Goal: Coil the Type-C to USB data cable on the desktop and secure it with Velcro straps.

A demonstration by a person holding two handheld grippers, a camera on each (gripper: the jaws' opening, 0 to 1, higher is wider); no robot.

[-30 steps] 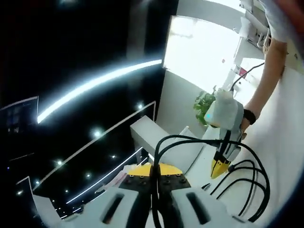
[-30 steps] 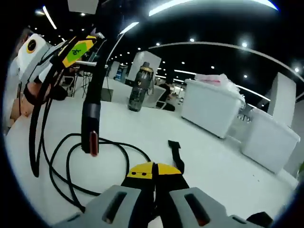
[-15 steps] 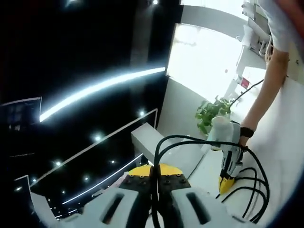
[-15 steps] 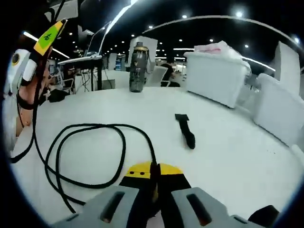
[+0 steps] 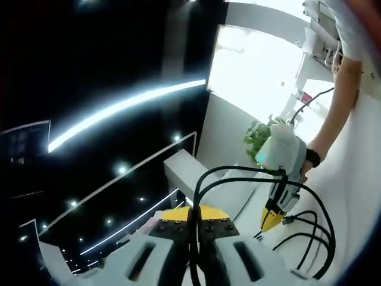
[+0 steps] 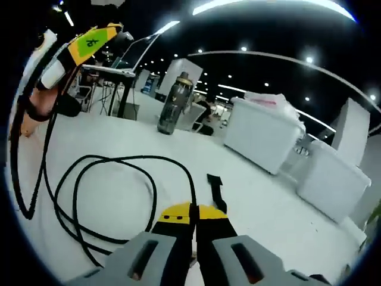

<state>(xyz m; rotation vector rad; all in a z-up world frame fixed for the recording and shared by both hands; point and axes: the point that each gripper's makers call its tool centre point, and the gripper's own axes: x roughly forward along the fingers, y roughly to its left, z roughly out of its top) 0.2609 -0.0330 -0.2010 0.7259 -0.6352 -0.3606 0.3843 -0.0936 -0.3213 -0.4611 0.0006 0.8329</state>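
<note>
The black data cable lies in loose loops on the white desktop. One strand runs up between the yellow tips of my right gripper, which is shut on it. My left gripper is shut on two strands of the cable, which arc over to the right gripper, held in a person's hand. More loops hang below it. In the right gripper view the left gripper is raised at the upper left, with the cable hanging from it. A black Velcro strap lies flat on the desktop just beyond my right jaws.
A dark water bottle stands at the far side of the desktop. White bins and a white box sit to the right. A potted plant and a person's forearm show in the left gripper view.
The right gripper dipped toward the desktop half a second ago and has come back up. The hanging cable plug seen one second ago has left the right gripper view. Both grippers stay shut.
</note>
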